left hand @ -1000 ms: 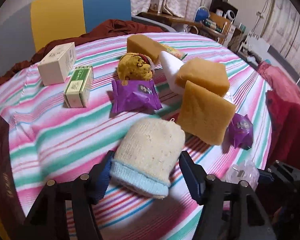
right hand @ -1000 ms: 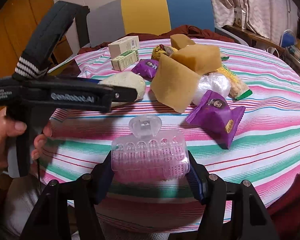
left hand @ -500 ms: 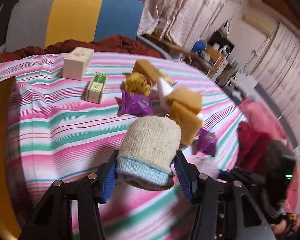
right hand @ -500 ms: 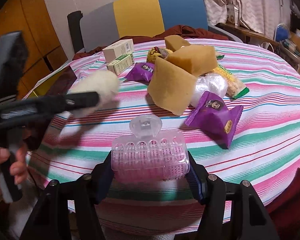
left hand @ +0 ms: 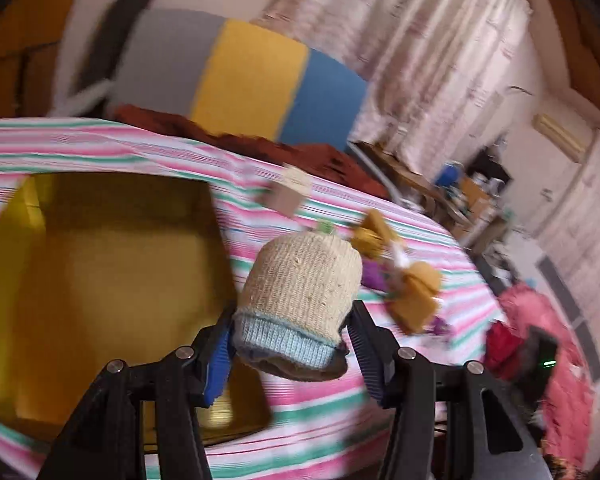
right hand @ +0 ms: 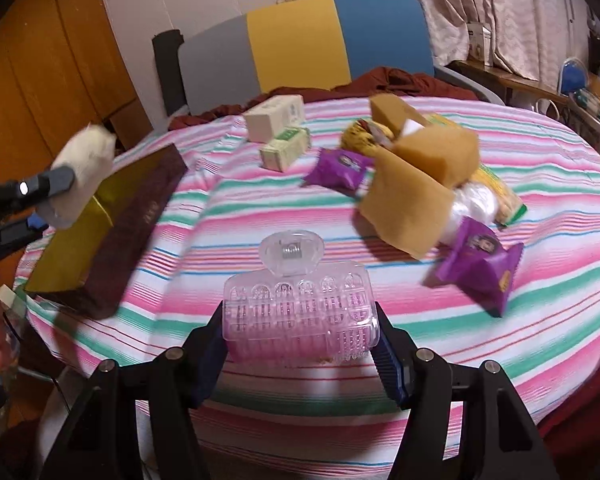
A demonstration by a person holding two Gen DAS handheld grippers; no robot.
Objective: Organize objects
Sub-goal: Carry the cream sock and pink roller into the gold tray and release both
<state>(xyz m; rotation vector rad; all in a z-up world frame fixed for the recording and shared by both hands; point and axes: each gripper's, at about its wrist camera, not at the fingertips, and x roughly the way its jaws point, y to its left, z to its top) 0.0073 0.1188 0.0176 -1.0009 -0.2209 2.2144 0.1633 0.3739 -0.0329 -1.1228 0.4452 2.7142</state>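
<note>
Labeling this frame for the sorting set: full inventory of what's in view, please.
knit sock: 1, cream with pale blue cuff, held in the air near the box
hair roller clip: 1, clear pink, held over the near table edge
box: 1, dark outside, gold inside, open, left side of table
cartons: 2, one cream, one pale green, far side, side by side
snack packets: 2, purple, one near right, one mid-table
sponges: 3, tan, piled mid-right
clear plastic bag: 1, under the sponge pile
tablecloth: 1, pink, green and white stripes
chair: 1, grey, yellow, blue, behind table
left gripper: shut on the sock
right gripper: shut on the clip
</note>
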